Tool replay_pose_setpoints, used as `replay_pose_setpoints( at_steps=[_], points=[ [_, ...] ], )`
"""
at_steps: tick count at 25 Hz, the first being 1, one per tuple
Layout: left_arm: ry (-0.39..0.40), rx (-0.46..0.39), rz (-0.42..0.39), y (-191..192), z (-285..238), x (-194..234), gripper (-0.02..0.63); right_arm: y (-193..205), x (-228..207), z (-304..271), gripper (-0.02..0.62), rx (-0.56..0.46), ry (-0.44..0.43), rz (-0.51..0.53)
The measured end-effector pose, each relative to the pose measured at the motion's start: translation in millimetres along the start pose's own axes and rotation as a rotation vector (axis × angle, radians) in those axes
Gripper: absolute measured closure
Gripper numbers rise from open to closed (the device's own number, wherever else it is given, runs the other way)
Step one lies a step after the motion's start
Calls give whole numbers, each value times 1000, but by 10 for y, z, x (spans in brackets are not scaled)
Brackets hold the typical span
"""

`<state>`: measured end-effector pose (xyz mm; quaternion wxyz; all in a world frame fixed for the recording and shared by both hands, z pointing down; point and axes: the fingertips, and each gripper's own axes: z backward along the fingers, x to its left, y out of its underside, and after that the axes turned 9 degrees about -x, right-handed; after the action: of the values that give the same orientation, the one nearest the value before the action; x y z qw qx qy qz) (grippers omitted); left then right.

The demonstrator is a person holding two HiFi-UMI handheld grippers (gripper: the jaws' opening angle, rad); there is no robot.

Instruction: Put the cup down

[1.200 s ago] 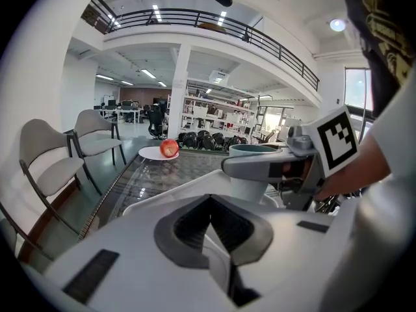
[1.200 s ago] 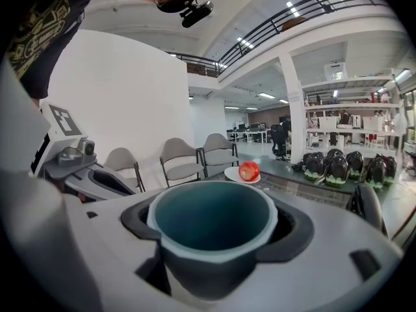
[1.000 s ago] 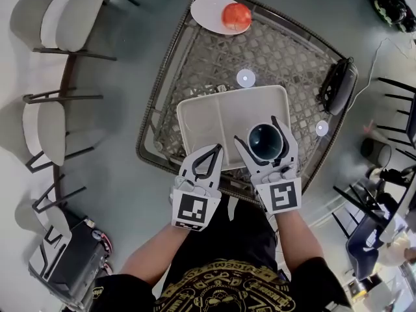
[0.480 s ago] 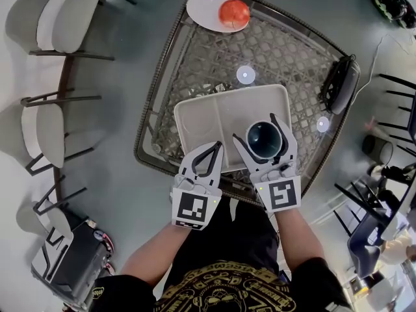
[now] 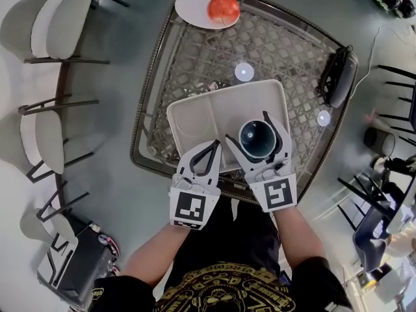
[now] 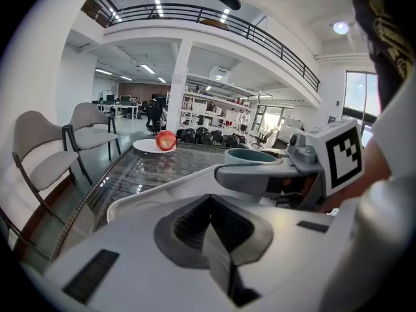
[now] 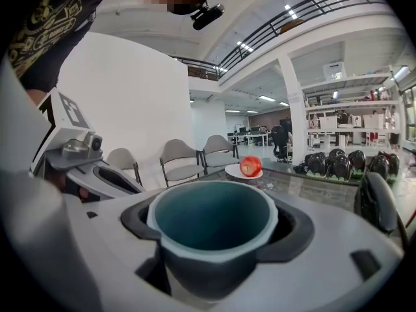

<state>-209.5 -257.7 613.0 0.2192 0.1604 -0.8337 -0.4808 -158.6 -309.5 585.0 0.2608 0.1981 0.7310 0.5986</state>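
Note:
A dark teal cup (image 5: 258, 138) with a pale rim sits upright between the jaws of my right gripper (image 5: 259, 130), which is shut on it over the white divided tray (image 5: 195, 119). The right gripper view shows the cup (image 7: 213, 229) filling the space between the jaws, pressed on both sides. Whether the cup's base touches the tray is hidden. My left gripper (image 5: 213, 151) hovers at the tray's near edge, jaws shut and nothing held. In the left gripper view its jaws meet in the middle, and the cup (image 6: 250, 156) shows beyond in the other gripper.
The tray lies on a square glass-topped wicker table (image 5: 286, 51). A white plate (image 5: 192, 6) with a red apple (image 5: 222, 8) sits at the far corner, a black bag (image 5: 338, 77) at the right edge. Chairs (image 5: 52, 18) stand to the left.
Both grippers and the cup have shifted slightly left and up in the head view, as has the table; the grip on the cup is unchanged.

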Motion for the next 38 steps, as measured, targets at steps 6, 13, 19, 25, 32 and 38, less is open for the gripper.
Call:
replay_pose_setpoints(
  at_steps=[6, 13, 19, 25, 32, 38],
  points=[
    [12, 0, 0, 12, -40, -6, 600, 8, -8, 30, 218, -31, 6, -5],
    [-5, 3, 15, 31, -21, 49, 600, 16, 16, 74, 207, -38, 5, 5],
    [-10, 4, 15, 37, 10, 37, 600, 47, 46, 117, 197, -28, -1, 18],
    [-13, -3, 14, 14, 56, 11, 600, 90, 88, 185, 188, -8, -18, 36],
    [-19, -14, 5, -46, 142, -36, 600, 116, 150, 230, 143, 13, -62, 64],
    [-29, -33, 2, -142, 239, -50, 600, 66, 141, 357, 143, 20, -48, 73]
  ],
)
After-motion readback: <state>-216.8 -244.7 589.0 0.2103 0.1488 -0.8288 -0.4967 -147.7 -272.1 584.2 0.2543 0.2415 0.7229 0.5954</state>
